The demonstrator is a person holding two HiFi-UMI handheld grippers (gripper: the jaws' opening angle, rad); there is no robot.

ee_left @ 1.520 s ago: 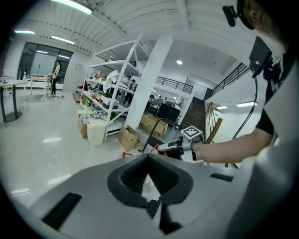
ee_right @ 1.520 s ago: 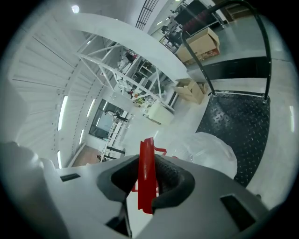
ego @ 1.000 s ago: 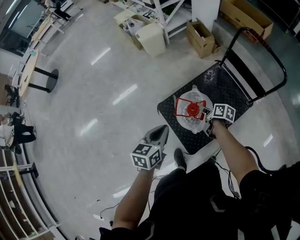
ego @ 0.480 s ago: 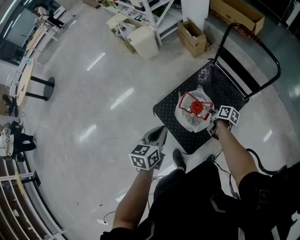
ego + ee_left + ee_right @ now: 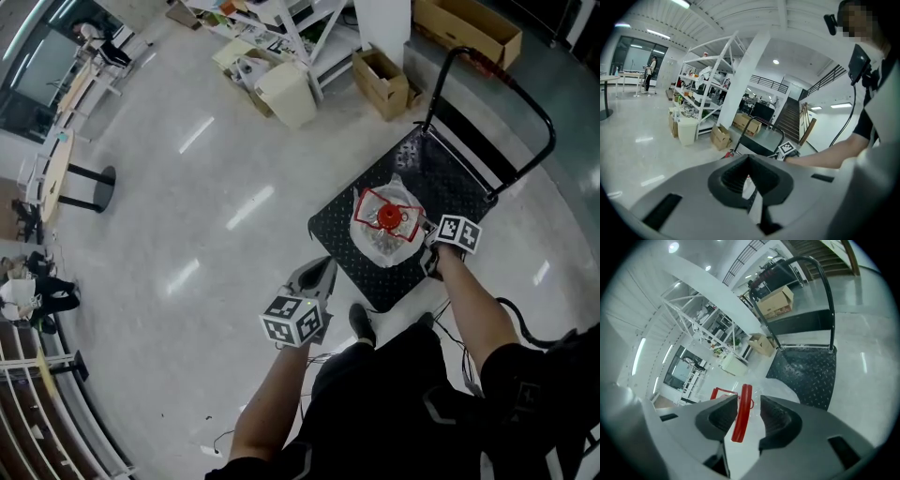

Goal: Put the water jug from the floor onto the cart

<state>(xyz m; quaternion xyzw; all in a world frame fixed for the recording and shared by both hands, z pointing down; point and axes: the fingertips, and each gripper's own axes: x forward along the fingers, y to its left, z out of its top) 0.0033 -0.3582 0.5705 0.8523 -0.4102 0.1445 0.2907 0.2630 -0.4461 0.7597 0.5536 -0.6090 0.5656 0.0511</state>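
The water jug stands upright on the cart, in the middle of its black deck. Its red handle sits between the jaws of the right gripper. Those jaws have just been opening, and there is a gap by one pad, so they do not squeeze it. The left gripper hangs over the floor just off the cart's near corner, jaws closed together, nothing in them. The cart's black push bar rises at its far end. Past the cart are cardboard boxes, a white bin and a white rack. A shoe is by the cart's near edge
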